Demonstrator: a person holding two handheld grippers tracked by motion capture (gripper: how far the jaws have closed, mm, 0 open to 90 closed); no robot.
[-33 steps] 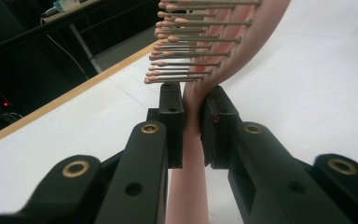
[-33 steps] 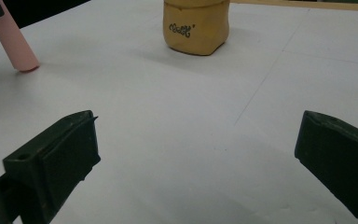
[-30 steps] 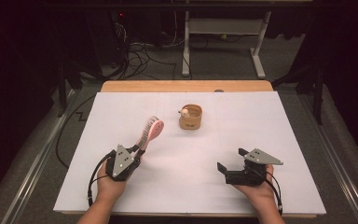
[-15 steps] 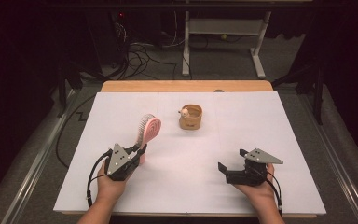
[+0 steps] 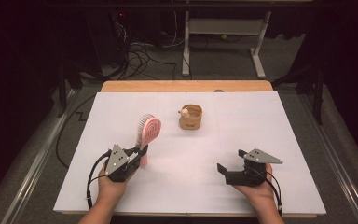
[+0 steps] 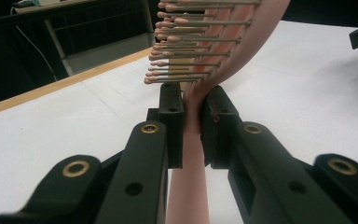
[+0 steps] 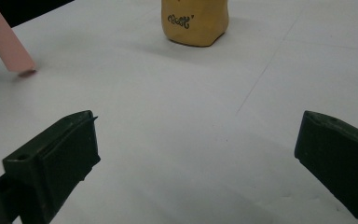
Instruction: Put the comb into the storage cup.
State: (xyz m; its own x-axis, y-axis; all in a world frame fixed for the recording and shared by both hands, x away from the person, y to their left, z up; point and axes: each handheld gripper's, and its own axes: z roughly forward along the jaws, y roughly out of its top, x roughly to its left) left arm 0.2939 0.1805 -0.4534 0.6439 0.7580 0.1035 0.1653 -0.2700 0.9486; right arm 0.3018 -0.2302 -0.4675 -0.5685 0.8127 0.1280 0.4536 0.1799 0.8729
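The left gripper (image 5: 140, 151) holds a pink hairbrush (image 5: 148, 133) by its handle; in the left gripper view the jaws are closed tight on the narrow neck just below the bristles (image 6: 193, 42). Compared with one second ago, the brush has been turned: before, it leaned toward the far right with the head seen from the edge, and now it stands nearly upright, with the pink back of the head facing the right side and the bristles toward the left edge. The lower end of the handle (image 7: 10, 46) touches or almost touches the white surface (image 5: 261, 121); I cannot tell which. The brush is in the left half of the surface, nearer the front edge than the far one.

The right gripper (image 5: 223, 170) rests near the front right, its jaws wide apart and empty. It has not moved.

The small yellow-brown cup (image 5: 191, 117) stands in the middle toward the far edge, well apart from the brush. I judge that the brush is being prepared to go into this cup, handle first.
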